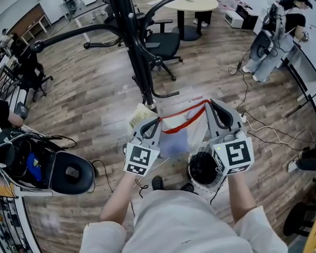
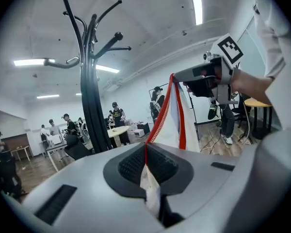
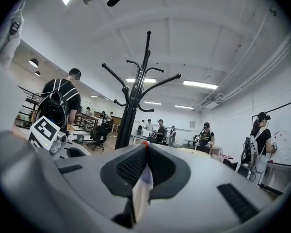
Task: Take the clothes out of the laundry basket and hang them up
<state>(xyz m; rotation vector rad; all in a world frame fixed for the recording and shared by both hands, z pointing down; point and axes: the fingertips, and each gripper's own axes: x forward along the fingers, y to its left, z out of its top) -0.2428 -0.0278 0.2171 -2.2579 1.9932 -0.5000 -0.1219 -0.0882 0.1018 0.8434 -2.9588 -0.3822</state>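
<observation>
A white garment with red trim (image 1: 185,126) hangs stretched between my two grippers at chest height. My left gripper (image 1: 157,121) is shut on one edge of it and my right gripper (image 1: 213,105) is shut on the other. In the left gripper view the jaws (image 2: 145,147) pinch the red-edged cloth (image 2: 177,115), which runs up to the right gripper (image 2: 180,76). In the right gripper view the jaws (image 3: 145,144) hold a white fold (image 3: 141,188). The black coat rack (image 1: 139,62) stands just ahead of both grippers. The round laundry basket (image 1: 190,168) sits on the floor under my right hand.
A black office chair (image 1: 160,44) and a round table (image 1: 192,1) stand behind the rack. Cables (image 1: 253,123) trail over the wooden floor at the right, near a standing person (image 1: 274,36). Dark equipment (image 1: 68,173) sits low at the left.
</observation>
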